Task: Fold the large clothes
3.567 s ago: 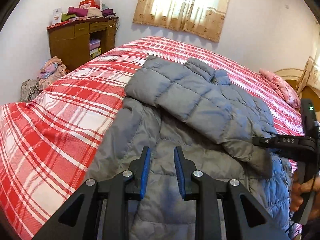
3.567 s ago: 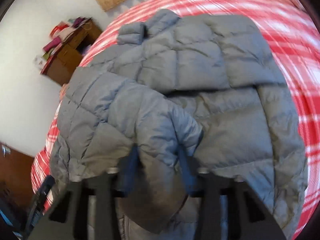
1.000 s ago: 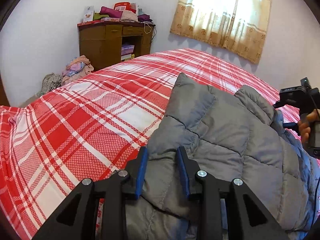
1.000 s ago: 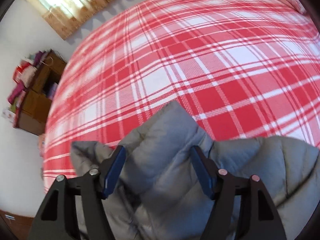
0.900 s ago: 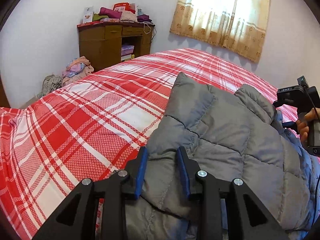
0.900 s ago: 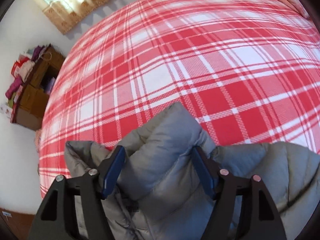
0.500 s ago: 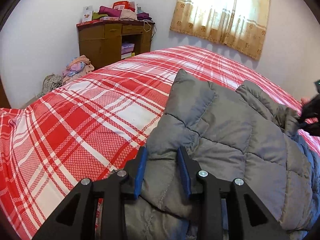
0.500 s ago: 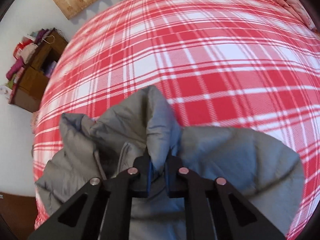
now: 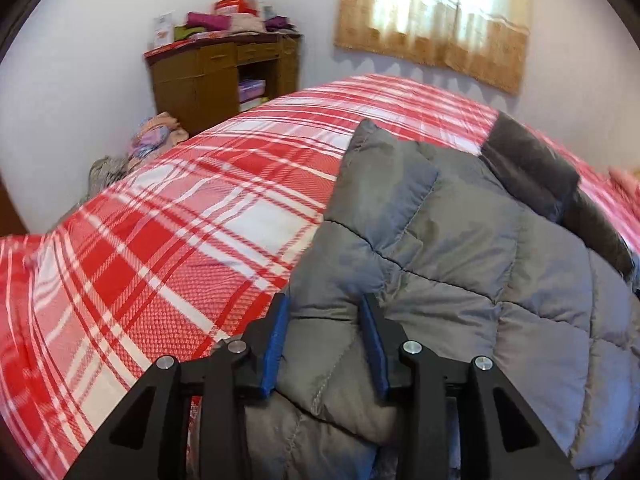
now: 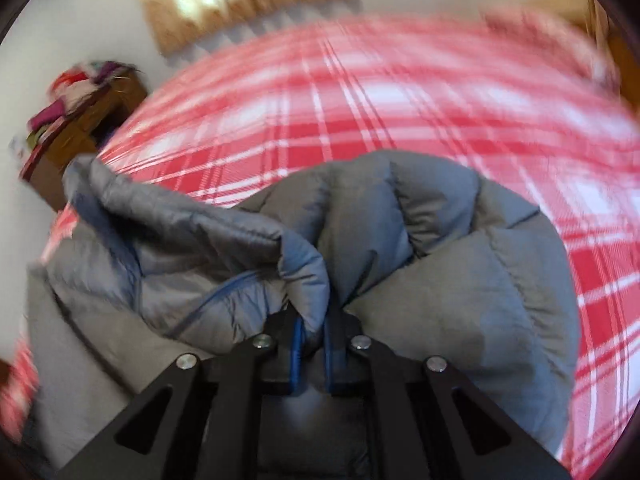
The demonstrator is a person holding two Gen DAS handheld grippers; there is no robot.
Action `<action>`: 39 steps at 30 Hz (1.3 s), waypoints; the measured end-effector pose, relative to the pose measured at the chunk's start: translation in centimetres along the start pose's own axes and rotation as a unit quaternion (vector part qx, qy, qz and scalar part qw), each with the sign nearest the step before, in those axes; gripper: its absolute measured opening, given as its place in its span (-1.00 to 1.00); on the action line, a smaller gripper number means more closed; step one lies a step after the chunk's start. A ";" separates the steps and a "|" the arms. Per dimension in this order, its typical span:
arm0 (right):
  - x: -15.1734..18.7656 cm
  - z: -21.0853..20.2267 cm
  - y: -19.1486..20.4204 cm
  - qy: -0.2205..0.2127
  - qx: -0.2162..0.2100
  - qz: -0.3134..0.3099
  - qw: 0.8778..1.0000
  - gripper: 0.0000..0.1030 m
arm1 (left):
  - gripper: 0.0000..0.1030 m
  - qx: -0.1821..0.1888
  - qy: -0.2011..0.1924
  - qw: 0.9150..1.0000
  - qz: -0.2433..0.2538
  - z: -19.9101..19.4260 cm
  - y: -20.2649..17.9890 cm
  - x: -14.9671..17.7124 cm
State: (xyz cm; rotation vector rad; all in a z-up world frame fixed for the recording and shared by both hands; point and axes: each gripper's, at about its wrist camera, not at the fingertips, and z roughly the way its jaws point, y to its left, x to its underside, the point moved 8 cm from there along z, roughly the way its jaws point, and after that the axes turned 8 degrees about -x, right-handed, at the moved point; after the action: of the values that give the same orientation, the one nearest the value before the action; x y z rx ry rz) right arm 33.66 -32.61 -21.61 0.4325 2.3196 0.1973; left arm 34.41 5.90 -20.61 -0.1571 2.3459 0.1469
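Note:
A grey quilted puffer jacket [image 9: 460, 248] lies on the red and white plaid bed [image 9: 180, 220]. My left gripper [image 9: 324, 320] has its jaws set around a thick fold of the jacket's near edge, pads touching the fabric on both sides. In the right wrist view, my right gripper [image 10: 314, 322] is shut on a bunched fold of the jacket [image 10: 400, 240] and holds it lifted above the bed [image 10: 400, 92]; that view is motion-blurred. The lifted part shows at the right of the left wrist view as a dark blurred flap [image 9: 532, 168].
A wooden cabinet [image 9: 224, 76] with stacked clothes on top stands against the far wall. A pile of clothes [image 9: 152, 140] lies on the floor beside it. A curtained window [image 9: 440, 12] is behind the bed. Bare bedspread lies to the left of the jacket.
My right gripper closed on the jacket's far fold and is lifting it up and over. My left gripper stays on the near edge.

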 end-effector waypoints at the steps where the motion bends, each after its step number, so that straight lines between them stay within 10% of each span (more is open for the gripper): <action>1: -0.2 -0.3 -0.3 -0.011 -0.006 0.010 1.000 -0.84 | -0.26 0.001 0.007 1.000 0.014 -0.4 -0.3 -0.2; 7: -0.7 -0.3 -0.6 -0.021 -0.037 0.031 0.999 -0.83 | -0.21 0.101 0.008 0.995 0.012 -4.5 -4.9 -7.7; 10: -0.8 -0.3 -0.5 -0.026 -0.049 0.037 0.998 -0.82 | 0.37 0.133 -0.005 0.991 0.006 -4.9 -9.0 -12.7; 13: -0.6 -0.4 -0.8 -0.029 -0.062 0.045 0.997 -0.82 | 0.43 0.130 -0.008 0.991 0.016 -3.6 -12.9 -15.7; 21: -0.3 -0.5 -1.1 -0.035 -0.087 0.061 0.994 -0.82 | 0.43 0.101 0.161 0.982 0.000 5.4 -19.2 -12.9; 23: -0.2 -0.5 -1.3 -0.034 -0.095 0.069 0.992 -0.83 | 0.33 0.123 0.141 0.982 -0.037 5.2 -18.5 -12.1; 25: -0.2 -0.4 -1.4 -0.032 -0.103 0.077 0.991 -0.83 | -0.42 0.126 0.116 0.984 -0.041 4.1 -17.4 -11.2; 27: -0.2 -0.3 -1.5 -0.031 -0.109 0.085 0.990 -0.83 | -0.69 0.110 0.103 0.988 -0.020 3.4 -16.6 -10.4; 39: -0.2 -0.1 -2.0 -0.027 -0.125 0.102 0.987 -0.82 | -0.78 0.100 0.039 0.993 -0.047 3.7 -11.7 -3.2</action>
State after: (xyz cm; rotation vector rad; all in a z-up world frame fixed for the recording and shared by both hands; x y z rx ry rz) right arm 33.21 -34.51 -21.95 0.5390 2.1610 0.5629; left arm 41.11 -4.81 -21.60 -0.1777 2.4088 -0.1437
